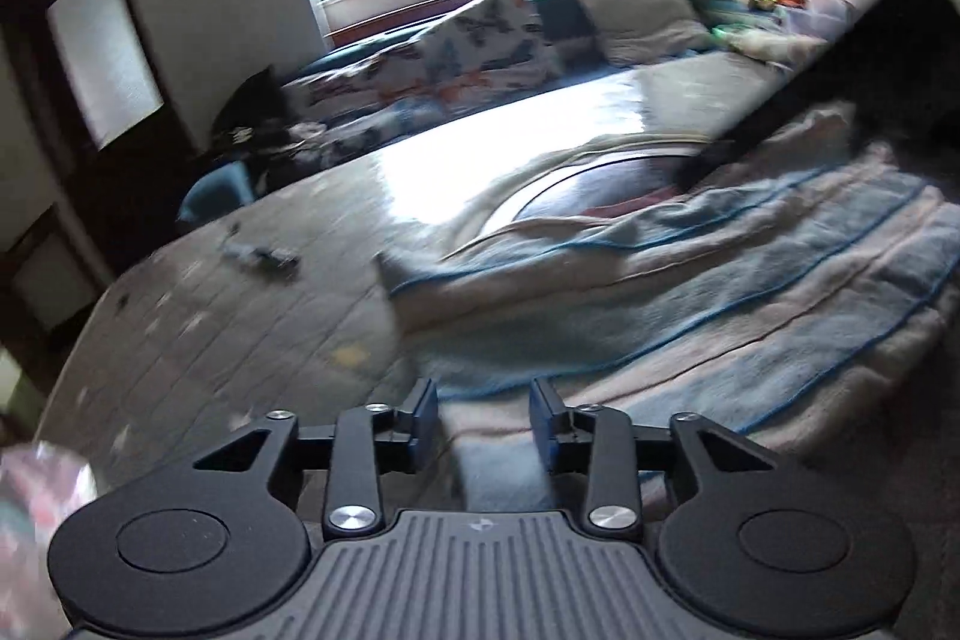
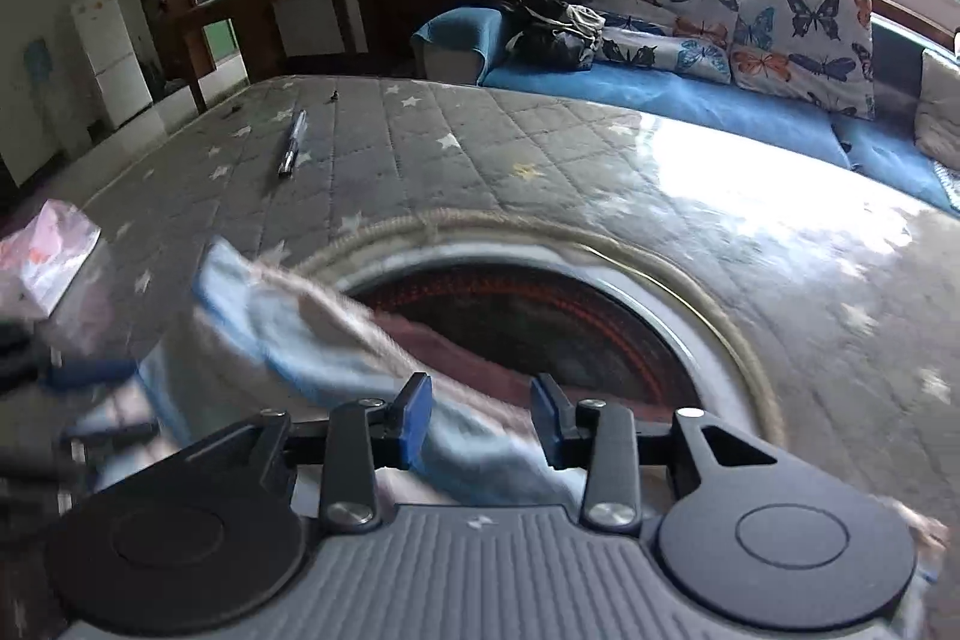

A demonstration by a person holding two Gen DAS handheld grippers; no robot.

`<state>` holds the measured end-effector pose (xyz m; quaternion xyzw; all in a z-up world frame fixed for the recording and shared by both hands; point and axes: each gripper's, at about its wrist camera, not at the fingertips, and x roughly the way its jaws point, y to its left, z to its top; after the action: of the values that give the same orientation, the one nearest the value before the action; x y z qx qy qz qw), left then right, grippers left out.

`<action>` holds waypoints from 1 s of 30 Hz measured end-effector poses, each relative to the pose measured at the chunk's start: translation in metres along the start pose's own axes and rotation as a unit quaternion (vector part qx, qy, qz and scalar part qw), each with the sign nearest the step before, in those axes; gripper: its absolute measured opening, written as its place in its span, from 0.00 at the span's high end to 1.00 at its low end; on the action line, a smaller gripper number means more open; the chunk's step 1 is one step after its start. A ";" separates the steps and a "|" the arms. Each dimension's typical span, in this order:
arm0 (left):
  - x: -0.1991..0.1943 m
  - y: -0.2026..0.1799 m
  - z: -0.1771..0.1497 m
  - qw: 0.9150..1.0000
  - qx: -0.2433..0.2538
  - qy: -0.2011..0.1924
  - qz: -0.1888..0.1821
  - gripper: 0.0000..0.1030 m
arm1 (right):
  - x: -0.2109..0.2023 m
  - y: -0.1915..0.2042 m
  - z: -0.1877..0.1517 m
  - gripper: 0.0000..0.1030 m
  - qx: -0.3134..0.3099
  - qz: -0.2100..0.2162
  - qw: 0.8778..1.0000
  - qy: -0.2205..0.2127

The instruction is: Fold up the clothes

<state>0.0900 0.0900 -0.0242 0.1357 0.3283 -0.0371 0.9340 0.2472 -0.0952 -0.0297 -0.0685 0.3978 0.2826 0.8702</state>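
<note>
A blue, white and pink striped towelling garment [image 1: 690, 292] lies rumpled on a grey quilted star-print cover [image 1: 240, 316]. In the left wrist view my left gripper [image 1: 486, 415] hovers just above the garment's near edge. Its jaws stand apart, and the blue pads [image 1: 427, 409] press on nothing. In the right wrist view a blurred fold of the same garment [image 2: 312, 322] runs down between the fingers of my right gripper [image 2: 480, 415]. Those jaws also stand apart, and the pads do not pinch the cloth.
A round, dark red-lined opening [image 2: 540, 316] with a rope rim sits in the quilted cover [image 2: 480, 142], partly under the garment. A pen [image 2: 292, 142] lies further off and a plastic bag [image 2: 48, 250] to the left. A blue sofa [image 2: 690, 100] with butterfly cushions runs behind.
</note>
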 end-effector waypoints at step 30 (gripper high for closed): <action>-0.045 0.002 -0.032 0.990 -0.126 0.034 -0.050 0.92 | -0.153 -0.080 -0.183 0.88 0.221 -0.078 0.969 -0.079</action>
<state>0.0362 0.0999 -0.0192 0.0017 0.3685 -0.0371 0.9289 0.0916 -0.2915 -0.0500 0.1176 0.3735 0.1234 0.9118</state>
